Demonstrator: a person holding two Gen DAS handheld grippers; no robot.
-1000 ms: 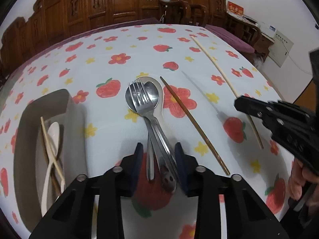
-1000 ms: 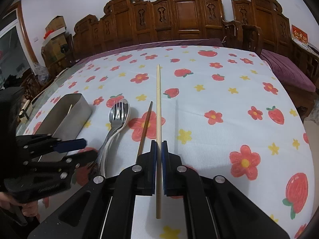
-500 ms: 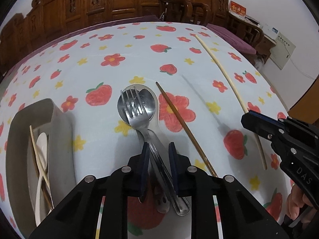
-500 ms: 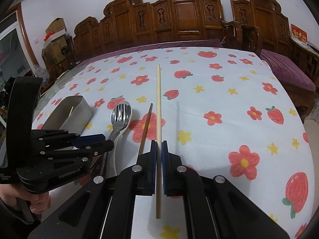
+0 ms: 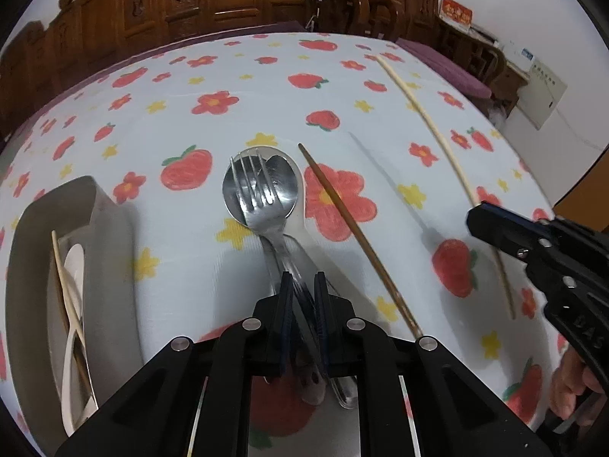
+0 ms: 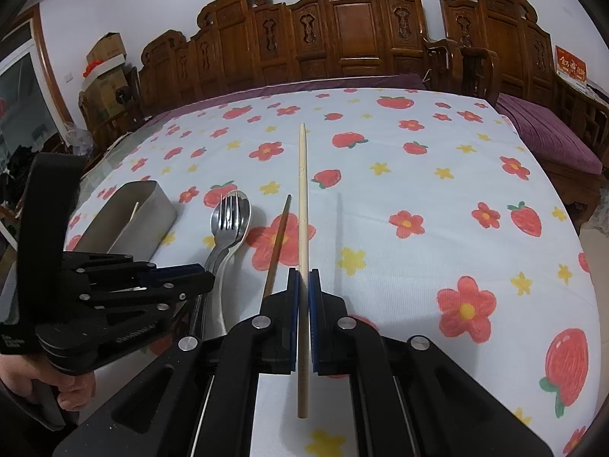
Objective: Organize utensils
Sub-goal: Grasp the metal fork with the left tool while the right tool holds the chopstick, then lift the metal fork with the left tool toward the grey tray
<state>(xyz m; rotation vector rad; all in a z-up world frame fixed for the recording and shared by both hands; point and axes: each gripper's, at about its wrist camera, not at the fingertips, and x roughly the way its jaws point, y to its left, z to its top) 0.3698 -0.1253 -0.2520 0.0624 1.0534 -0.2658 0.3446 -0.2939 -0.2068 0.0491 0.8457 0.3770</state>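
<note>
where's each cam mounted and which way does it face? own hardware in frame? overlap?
Left wrist: on the left gripper, aimed down at fork handles; its jaws closing on them; right gripper at right.
Right wrist: on the right gripper, shut on the pale chopstick; left gripper, hand at left.
Shared: fork, brown chopstick, bin.

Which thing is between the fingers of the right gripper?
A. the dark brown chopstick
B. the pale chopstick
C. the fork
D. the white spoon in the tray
B: the right gripper is shut on the pale chopstick, while the dark chopstick lies on the cloth beside it.
</note>
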